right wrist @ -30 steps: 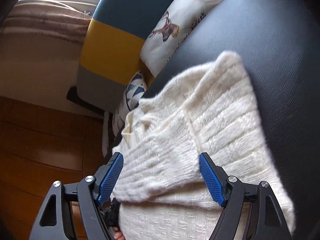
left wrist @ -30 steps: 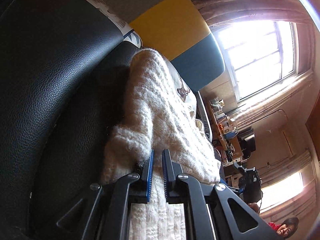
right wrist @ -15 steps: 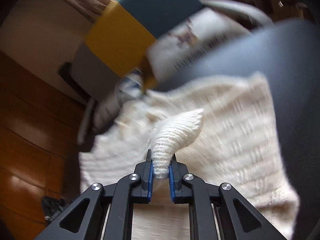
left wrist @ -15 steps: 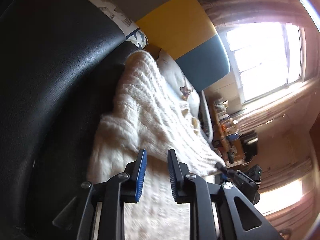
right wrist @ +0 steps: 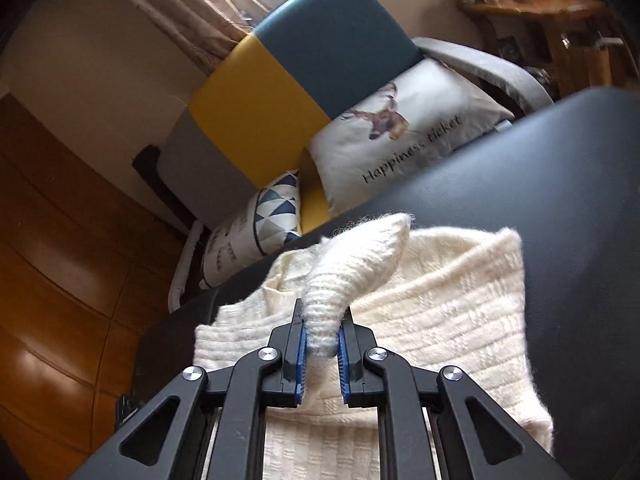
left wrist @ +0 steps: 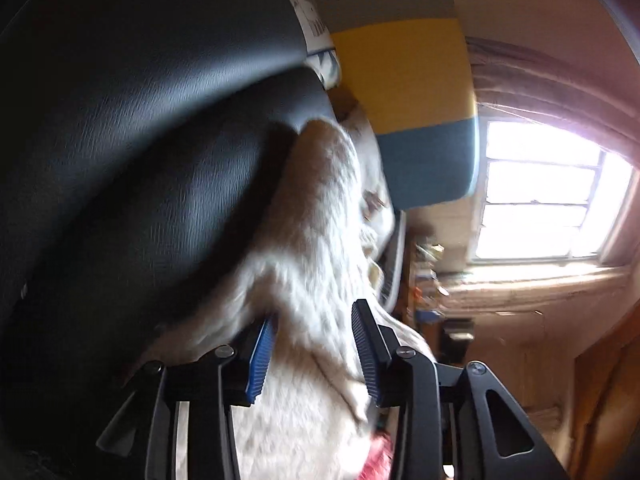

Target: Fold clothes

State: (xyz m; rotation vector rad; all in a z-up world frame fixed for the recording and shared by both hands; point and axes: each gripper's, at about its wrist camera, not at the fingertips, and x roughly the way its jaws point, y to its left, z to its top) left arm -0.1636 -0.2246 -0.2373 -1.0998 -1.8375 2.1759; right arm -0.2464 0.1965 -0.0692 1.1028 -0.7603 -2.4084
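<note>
On the near part of the black padded leatherette seat (right wrist: 560, 184), laid out almost flat for folding: a cream chunky-knit woollen sweater (right wrist: 452, 320), its far edge just short of the seat's far rim. Above the middle of it, pinched and raised clear of the body of the knit, a ribbed sleeve end (right wrist: 360, 264), clamped tight between the blue ribbed pads (right wrist: 303, 360) of the right gripper (right wrist: 322, 356). Held high like that, most likely, so as to carry the sleeve across the body without dragging the layers underneath. Seen from the left side, much blurred: the left gripper (left wrist: 316, 352), fingers well apart, a ridge of the same knit lying between them but not squeezed (whether touching either pad, impossible to tell through the blur). Placed there, by the look of it, either to take a fresh hold on that edge or to steady it against the pull from the right. Beyond the far rim, and clear of the work, a white cushion printed with a deer (right wrist: 408, 132) leaning on a yellow, teal and grey block-coloured chair (right wrist: 320, 52). Fold judged only partly done: body flat, sleeve not yet laid down.
</note>
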